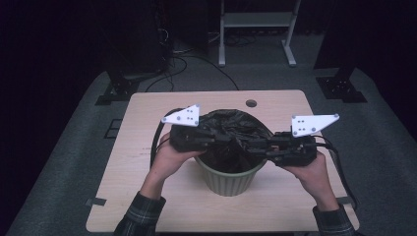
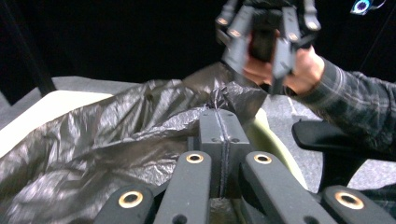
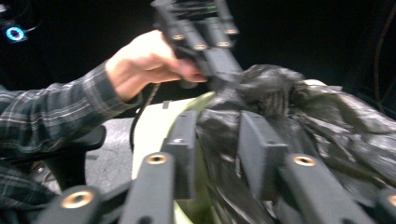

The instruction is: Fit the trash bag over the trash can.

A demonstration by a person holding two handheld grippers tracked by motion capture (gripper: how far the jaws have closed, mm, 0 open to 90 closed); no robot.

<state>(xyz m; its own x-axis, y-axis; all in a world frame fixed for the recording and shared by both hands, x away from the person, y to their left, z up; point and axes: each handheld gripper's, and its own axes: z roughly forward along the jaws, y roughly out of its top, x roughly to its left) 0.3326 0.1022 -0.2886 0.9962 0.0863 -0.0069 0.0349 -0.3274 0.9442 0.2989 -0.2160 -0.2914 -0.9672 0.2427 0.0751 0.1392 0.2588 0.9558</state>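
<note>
both tongs at the bag, over the mouth of the bin

a pale green bin [image 1: 228,179] stands near the middle of the table [image 1: 147,108], lined with a black bin bag [image 1: 231,129] whose loose film bunches above the bin's rim. the left gripper [image 2: 218,122] is clenched on a pinch of the bag, jaws pressed flat together with plastic crumpled at their tips, on the left side of the bin. the right gripper [image 3: 217,140] comes in from the bin's right side; its jaws stand parted with a fold of the bag running between them, and the pads do not look to be pressing it. the two face each other across the bin's mouth, the gathered film lying along the line between them. the left one is the nearer, already gripping, so any pull likely starts there.
</note>
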